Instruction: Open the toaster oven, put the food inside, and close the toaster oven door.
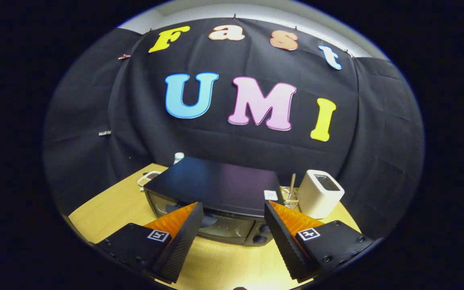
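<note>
A: Where's the toaster oven [216,193]?
B: On wood table [107,209], just ahead of fingers [179,225]. Door shut, partly hidden behind them.
A: Gripper [232,219]?
B: Wide open, holding nothing.
A: Food?
B: Can't tell. Small dish [148,177] behind oven's left corner, too small to make out.
</note>
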Demonstrator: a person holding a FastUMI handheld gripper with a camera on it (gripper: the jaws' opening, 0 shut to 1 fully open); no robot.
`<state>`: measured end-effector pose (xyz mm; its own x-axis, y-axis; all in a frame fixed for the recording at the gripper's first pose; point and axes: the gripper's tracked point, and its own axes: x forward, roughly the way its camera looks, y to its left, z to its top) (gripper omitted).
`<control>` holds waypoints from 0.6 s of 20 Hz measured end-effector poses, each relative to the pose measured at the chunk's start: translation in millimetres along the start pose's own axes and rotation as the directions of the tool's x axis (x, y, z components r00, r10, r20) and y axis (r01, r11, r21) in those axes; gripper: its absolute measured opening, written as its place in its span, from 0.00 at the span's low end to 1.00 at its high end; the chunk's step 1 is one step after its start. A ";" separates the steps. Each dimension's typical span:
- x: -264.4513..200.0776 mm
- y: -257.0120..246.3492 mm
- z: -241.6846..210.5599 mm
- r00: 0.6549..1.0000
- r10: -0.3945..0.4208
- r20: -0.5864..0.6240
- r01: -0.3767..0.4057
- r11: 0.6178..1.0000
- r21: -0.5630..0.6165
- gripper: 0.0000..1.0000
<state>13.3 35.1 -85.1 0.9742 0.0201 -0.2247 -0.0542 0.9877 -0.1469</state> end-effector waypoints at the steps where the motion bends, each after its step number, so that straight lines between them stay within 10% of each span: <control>1: -5.8 -14.1 10.4 0.999 -0.021 0.024 0.021 1.000 0.009 0.99; 12: -87.4 -145.9 48.0 0.961 -0.256 0.107 0.239 0.959 0.151 0.99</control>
<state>-53.5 -103.3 2.2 0.9733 -0.2171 -0.0749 0.2138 0.9756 -0.0495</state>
